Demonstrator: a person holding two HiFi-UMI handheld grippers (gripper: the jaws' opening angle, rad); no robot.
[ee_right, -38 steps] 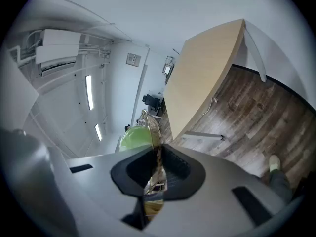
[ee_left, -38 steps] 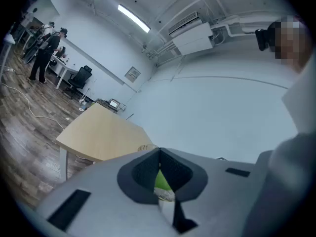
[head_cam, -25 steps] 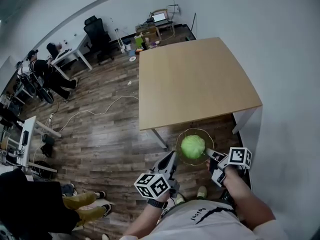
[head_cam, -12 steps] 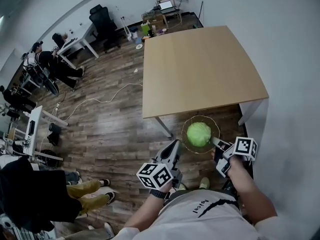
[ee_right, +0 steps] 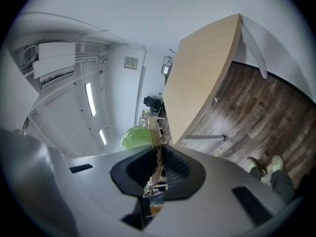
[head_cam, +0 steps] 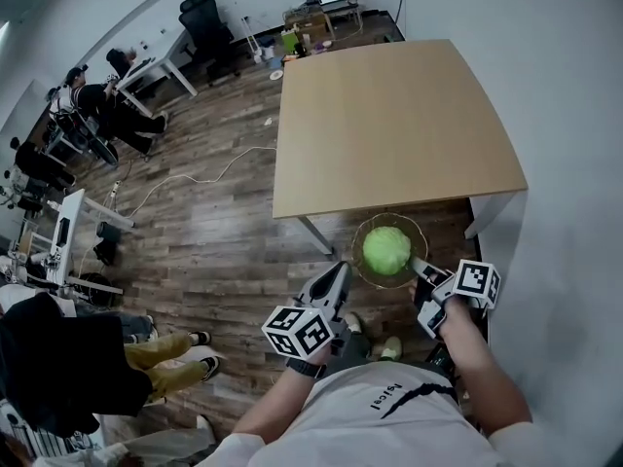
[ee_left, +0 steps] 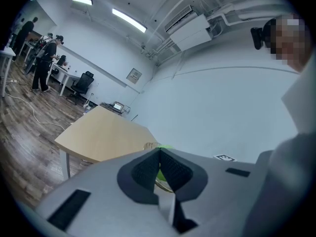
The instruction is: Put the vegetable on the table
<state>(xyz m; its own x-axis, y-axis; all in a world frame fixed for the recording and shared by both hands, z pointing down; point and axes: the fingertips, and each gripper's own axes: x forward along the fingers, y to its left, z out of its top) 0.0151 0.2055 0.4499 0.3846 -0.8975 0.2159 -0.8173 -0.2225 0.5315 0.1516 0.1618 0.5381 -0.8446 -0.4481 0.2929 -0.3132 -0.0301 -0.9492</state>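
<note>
There is one green vegetable (head_cam: 386, 249), one glass bowl (head_cam: 358, 233), one worktop (head_cam: 389, 125) and two tools. The right tool (head_cam: 419, 267), held forward, is clamped on the bowl's rim. The vegetable lies in the bowl just ahead of its jaws, above the floor near the worktop's edge. The left tool (head_cam: 335, 274) points forward beside the bowl, jaws together and empty.

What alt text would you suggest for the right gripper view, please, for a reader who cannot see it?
The right gripper is shut on the rim of a glass bowl holding a green cabbage, seen edge-on. Beyond it stand a light wooden table and a dark plank floor.
</note>
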